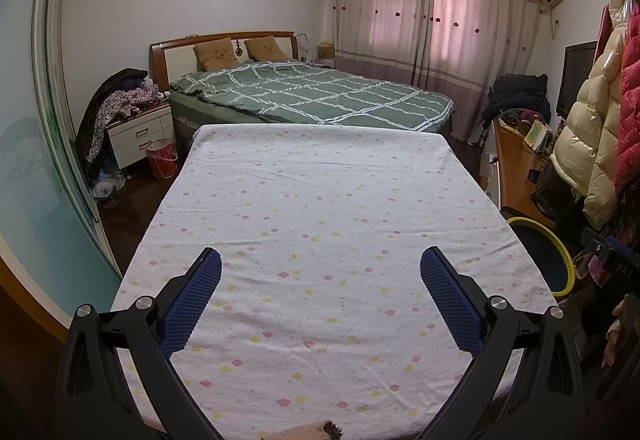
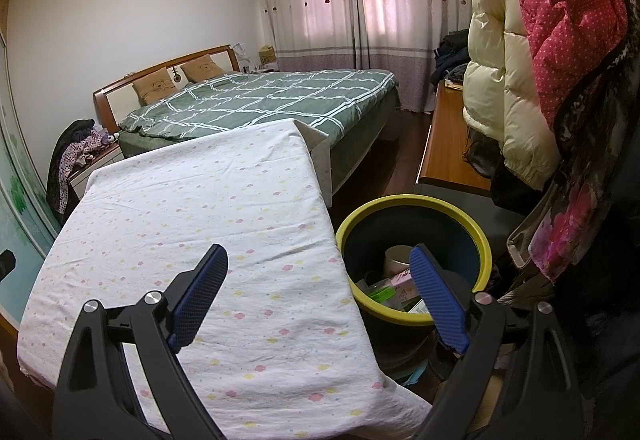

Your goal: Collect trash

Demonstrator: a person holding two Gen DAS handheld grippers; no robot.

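Spanning the near half of both views, a table (image 1: 320,208) draped in a soft white cloth printed with small pink and yellow flowers offers a broad, flat, uncluttered surface; its far edge runs straight just short of the bed (image 1: 312,96), its left edge falls away to dark glossy floor, and its right edge drops beside the bin (image 2: 416,240). Left gripper (image 1: 320,280) — black frame, blue textured pads — hovers over the cloth with its jaws spread wide and nothing between them. Right gripper (image 2: 320,280) is likewise spread wide and empty, its left finger over the cloth and its right finger over the bin's mouth. Round and dark-walled with a smooth yellow-green rim, the bin stands on the floor just beside the table's right edge; the collected trash (image 2: 394,280) lies inside it — a pale cup, a pink carton and green-tinted packaging are discernible, the rest hidden. Right of the bin, a puffy cream jacket (image 2: 504,80) and a quilted pink dotted jacket (image 2: 560,20) hang close, narrowing the room there. Far in the scene the bed carries a green quilt crossed by white lines, with pink-and-white curtains (image 1: 432,12) beyond. At far left a white nightstand (image 1: 140,132) heaped with clothes stands next to a red bucket (image 1: 162,158).
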